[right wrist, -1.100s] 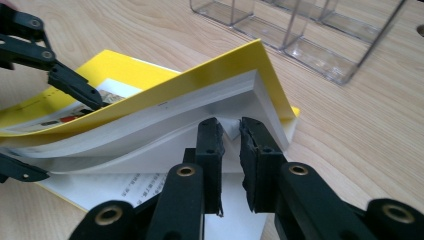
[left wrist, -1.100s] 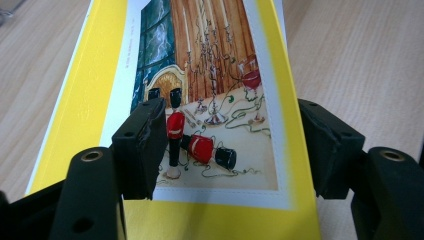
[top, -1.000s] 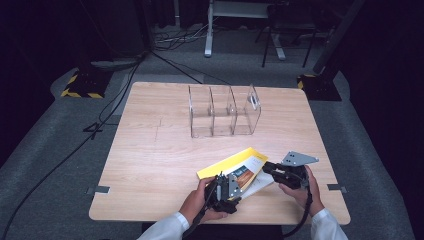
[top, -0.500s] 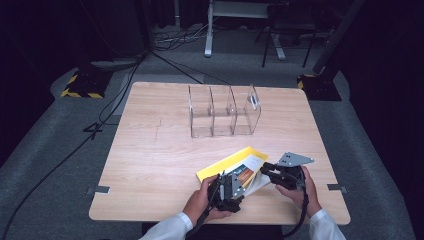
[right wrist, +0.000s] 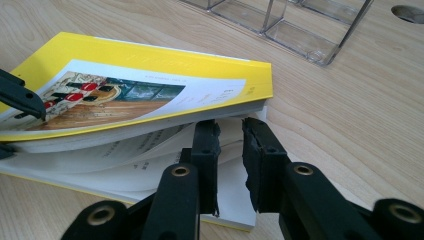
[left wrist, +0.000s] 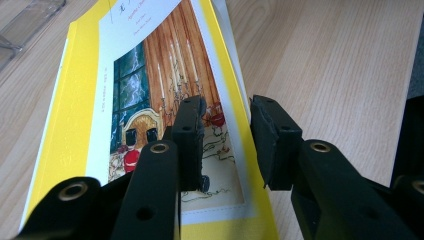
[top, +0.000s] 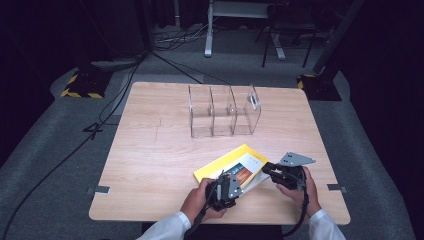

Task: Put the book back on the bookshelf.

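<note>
A yellow book [top: 216,170] with a picture cover lies near the table's front edge, its upper part lifted off the lower pages [right wrist: 125,170]. My left gripper [top: 239,180] is at the book's near corner. Its jaws have just been closing, and the edge of the lifted part [left wrist: 150,60] sits between them. In the right gripper view its upper finger [right wrist: 20,97] rests on the cover [right wrist: 150,60]. My right gripper [top: 265,168] comes in from the right. Its jaws stand close together, and the tips [right wrist: 230,131] are poked into the gap under the lifted part.
A clear plastic organizer [top: 222,110] with three compartments stands at the middle back of the wooden table [top: 150,165]; its base also appears in the right gripper view [right wrist: 300,30]. Dark floor with cables surrounds the table.
The left hand has edged slightly toward the book's corner. The right hand and the book stay about where they were.
</note>
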